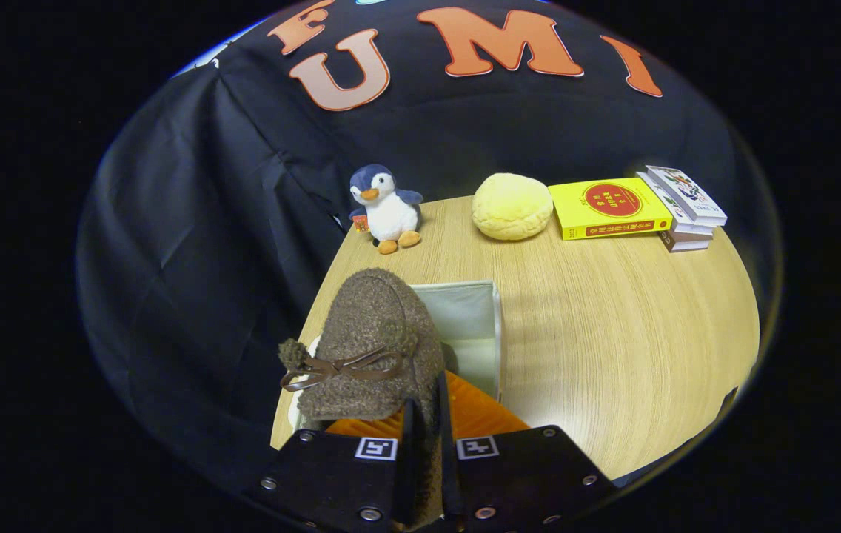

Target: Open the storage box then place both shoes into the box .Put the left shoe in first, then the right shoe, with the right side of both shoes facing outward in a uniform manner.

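Observation:
A fuzzy brown shoe (372, 340) with a thin brown bow and an orange sole hangs from my gripper (424, 422), whose two fingers are shut on its rim. The shoe is held toe away from me, right above the open white fabric storage box (476, 314) on the wooden table. The box's far and right inner walls show past the shoe. The shoe hides most of the box's inside, so I cannot tell what lies in it.
Along the table's far edge stand a plush penguin (385, 209), a round yellow cushion (511, 206), a yellow book (608, 208) and a small stack of books (682, 207). Bare tabletop (613, 326) spreads to the right of the box. The table's left edge runs close beside the box.

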Demonstrator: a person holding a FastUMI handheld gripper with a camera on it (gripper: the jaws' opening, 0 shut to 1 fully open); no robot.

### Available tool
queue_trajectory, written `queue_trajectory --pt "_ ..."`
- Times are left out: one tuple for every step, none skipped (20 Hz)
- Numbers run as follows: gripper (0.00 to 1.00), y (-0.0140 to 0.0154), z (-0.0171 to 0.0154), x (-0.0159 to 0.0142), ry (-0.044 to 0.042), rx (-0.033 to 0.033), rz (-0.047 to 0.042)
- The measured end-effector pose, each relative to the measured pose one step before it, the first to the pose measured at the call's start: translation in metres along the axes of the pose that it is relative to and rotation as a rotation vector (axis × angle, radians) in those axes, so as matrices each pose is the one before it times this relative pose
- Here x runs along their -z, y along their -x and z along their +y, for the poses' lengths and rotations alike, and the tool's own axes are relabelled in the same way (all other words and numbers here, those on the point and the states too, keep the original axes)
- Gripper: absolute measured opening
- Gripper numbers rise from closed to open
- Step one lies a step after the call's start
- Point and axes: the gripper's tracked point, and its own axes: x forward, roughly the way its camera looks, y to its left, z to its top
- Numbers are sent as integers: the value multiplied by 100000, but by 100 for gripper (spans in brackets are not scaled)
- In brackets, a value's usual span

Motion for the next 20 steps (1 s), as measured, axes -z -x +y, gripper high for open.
queue_trajectory --pt "20 61 -281 283 1483 1016 467" --pt "26 -5 -80 393 559 259 789" --pt "34 109 282 -90 -794 -1323 -887" --pt "38 389 239 -509 -948 -1755 -1855" --pt "46 400 -127 -573 220 -714 -1751" --pt "49 495 -267 -651 1236 34 -2026" --pt "56 603 -257 -622 1053 -81 -2175" --pt "58 578 -215 -727 717 -654 -2676" --pt "63 610 -241 -818 732 -527 -2985" --pt "66 675 -338 -871 1077 -465 -3119" --pt "71 658 -548 -931 1672 283 -3355" --pt "73 678 -607 -964 1875 346 -3662" --pt "77 727 -635 -931 1538 294 -3651" --pt "79 698 -542 -991 1203 -377 -3740" --pt "81 608 -580 -1042 998 -447 -3981" --pt "83 695 -815 -1056 1118 -10 -4033" --pt "85 667 -1138 -1068 1745 1132 -3955" --pt "86 661 -1332 -980 2798 1768 -3301" --pt "89 520 -1344 -890 2267 1713 -3298" --pt "91 443 -1320 -878 1434 1645 -3383"
